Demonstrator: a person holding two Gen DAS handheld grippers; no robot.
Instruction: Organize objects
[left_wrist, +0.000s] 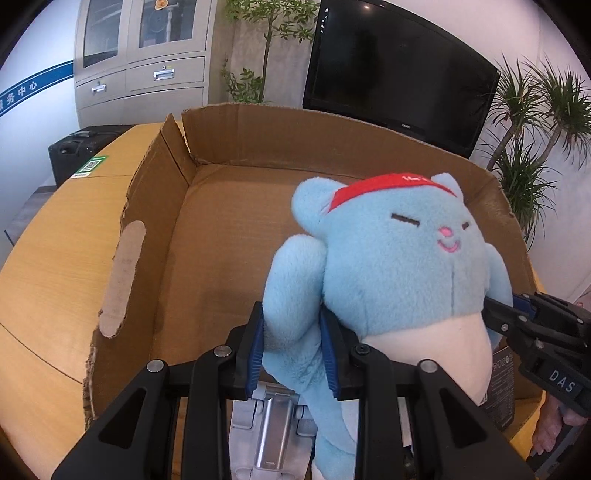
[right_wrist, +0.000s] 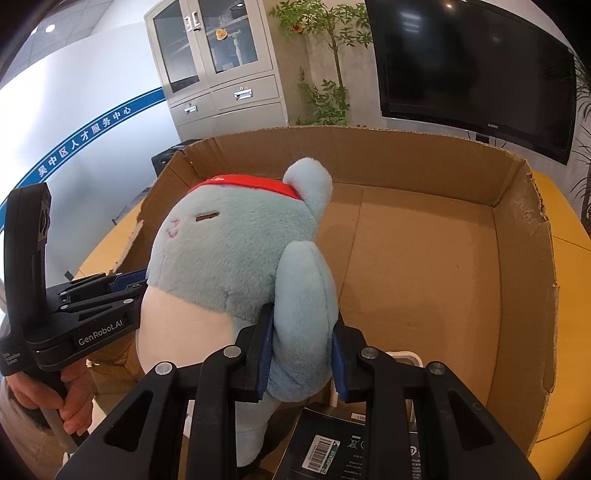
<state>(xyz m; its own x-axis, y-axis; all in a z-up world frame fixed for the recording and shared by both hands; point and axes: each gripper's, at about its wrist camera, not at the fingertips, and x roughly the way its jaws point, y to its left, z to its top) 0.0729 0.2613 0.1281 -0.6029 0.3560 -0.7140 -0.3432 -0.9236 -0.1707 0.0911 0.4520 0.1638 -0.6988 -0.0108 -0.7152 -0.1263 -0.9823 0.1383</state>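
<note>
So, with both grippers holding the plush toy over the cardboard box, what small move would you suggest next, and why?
Probably lower it together: the left gripper and right gripper each clamp an arm of the blue plush toy, held upright above the cardboard box floor.

Open cardboard box floor toward 10 o'clock of the plush toy, hemmed by upright walls, dark packet lying at 6 o'clock.

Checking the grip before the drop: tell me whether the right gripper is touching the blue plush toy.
Touching. The right wrist view shows the right gripper with both blue pads pressed into the blue plush toy, squeezing its arm.
</note>
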